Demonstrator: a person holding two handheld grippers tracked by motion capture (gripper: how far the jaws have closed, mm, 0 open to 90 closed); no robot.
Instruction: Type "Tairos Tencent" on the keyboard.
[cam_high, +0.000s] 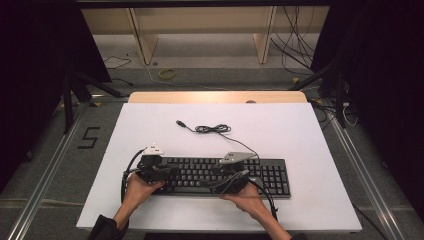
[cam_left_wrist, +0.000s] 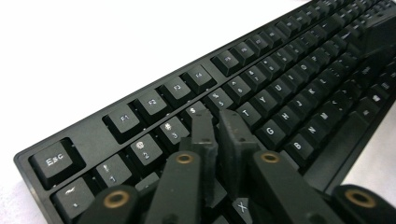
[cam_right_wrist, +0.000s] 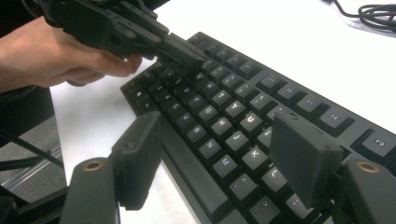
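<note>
High view puts the black keyboard (cam_high: 220, 176) on the near part of the white table (cam_high: 300, 135). Left gripper (cam_left_wrist: 219, 122), jaws almost clenched, nothing between, touches the left keys; right gripper (cam_right_wrist: 224, 158) hovers released. Typing seems just started, most keys remain.

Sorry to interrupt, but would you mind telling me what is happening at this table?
A person works over a black keyboard on the white table with two tools. The left hand-held gripper, jaws nearly together, has its tips on the upper letter rows near the left end. The right hand-held gripper hovers open over the middle keys. The keyboard's cable lies loose behind.
</note>
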